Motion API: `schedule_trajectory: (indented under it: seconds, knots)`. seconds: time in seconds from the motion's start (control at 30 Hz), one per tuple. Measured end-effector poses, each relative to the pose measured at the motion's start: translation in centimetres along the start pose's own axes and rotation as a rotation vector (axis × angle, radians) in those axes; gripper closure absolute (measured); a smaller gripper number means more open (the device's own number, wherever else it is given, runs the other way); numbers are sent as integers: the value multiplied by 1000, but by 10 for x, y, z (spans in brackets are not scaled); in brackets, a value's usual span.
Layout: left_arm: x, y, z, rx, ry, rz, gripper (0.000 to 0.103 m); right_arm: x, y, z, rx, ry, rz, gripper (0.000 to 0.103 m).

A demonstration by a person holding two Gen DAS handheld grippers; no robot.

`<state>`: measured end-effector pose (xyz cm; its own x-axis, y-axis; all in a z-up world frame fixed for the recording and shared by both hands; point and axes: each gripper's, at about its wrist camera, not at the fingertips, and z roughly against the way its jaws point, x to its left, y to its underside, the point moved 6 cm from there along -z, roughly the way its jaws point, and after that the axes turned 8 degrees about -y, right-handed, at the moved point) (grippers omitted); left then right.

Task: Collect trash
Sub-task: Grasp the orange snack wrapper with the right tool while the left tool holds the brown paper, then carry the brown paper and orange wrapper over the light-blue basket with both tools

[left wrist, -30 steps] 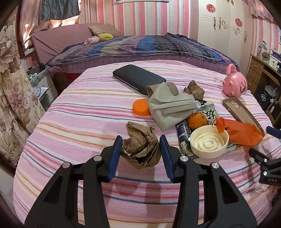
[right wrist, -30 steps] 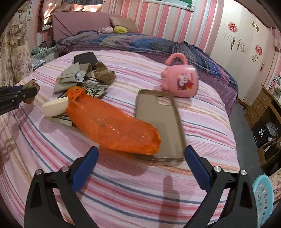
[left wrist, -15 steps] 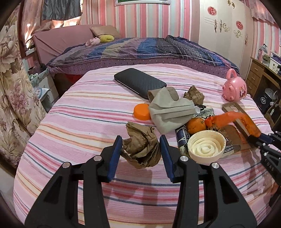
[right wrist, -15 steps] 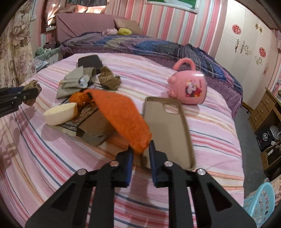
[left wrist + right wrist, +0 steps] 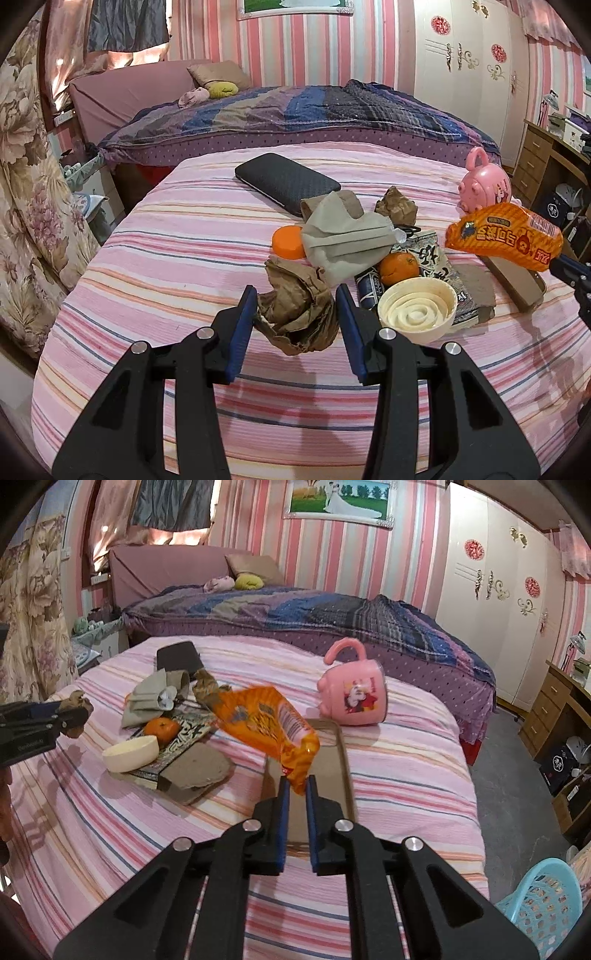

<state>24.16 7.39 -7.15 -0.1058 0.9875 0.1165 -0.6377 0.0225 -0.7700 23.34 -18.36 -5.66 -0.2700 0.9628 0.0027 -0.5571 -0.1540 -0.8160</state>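
Note:
My left gripper [image 5: 295, 295] is shut on a crumpled brown paper ball [image 5: 299, 314] and holds it above the pink striped bed; it also shows in the right wrist view [image 5: 75, 710]. My right gripper [image 5: 296, 781] is shut on one end of an orange snack wrapper [image 5: 266, 727] and holds it in the air over the clear phone case [image 5: 328, 760]. The wrapper also shows in the left wrist view [image 5: 504, 236]. A second brown paper ball [image 5: 397, 210] lies further back on the bed.
On the bed lie a cream lid [image 5: 417, 308], a mandarin [image 5: 399, 267], a patterned packet [image 5: 430, 254], a piece of cardboard [image 5: 195, 771], grey cloth [image 5: 343, 240], an orange cap [image 5: 288, 242], a black case [image 5: 286, 182] and a pink mug [image 5: 352, 694]. A blue basket [image 5: 543, 897] stands on the floor at right.
My right gripper closed on the end of the orange wrapper and lifted it off the bed. My left gripper kept its hold on the paper ball and rose a little.

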Motion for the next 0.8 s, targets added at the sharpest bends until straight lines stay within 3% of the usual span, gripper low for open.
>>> schedule_trajectory:
  seconds: [0.47, 0.8]
  knots:
    - [-19, -4, 34, -52, 31, 5, 60, -20, -8, 68, -108, 20, 1, 97]
    - [-84, -13, 85, -136, 95, -36, 60, -76, 17, 129, -123, 74, -60, 97]
